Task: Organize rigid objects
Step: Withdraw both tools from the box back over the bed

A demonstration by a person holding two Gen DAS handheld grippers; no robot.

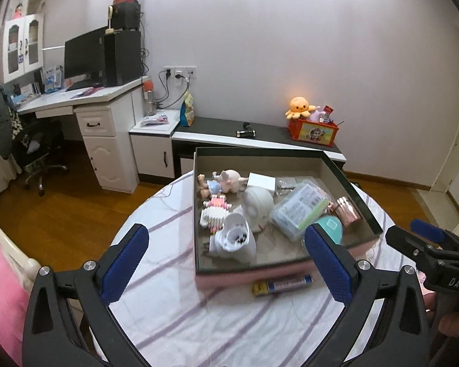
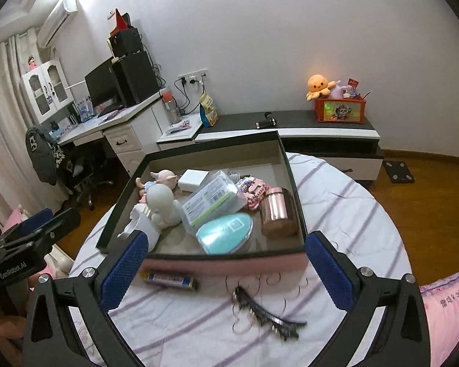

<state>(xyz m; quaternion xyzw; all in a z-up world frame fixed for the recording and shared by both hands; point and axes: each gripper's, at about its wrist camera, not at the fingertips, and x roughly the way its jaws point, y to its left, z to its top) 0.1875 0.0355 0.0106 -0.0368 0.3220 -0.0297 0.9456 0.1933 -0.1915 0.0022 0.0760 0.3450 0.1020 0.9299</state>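
We held our left gripper (image 1: 226, 263) and right gripper (image 2: 226, 270) released and empty above the near table edge, since the box (image 2: 226, 264) already held most items; a battery (image 2: 169, 279) and hair clip (image 2: 266, 315) lay outside, just near it.

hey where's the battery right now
The battery lies on the striped tablecloth just outside the pink front wall of the box, toward its left end in the right wrist view, left of the black hair clip.
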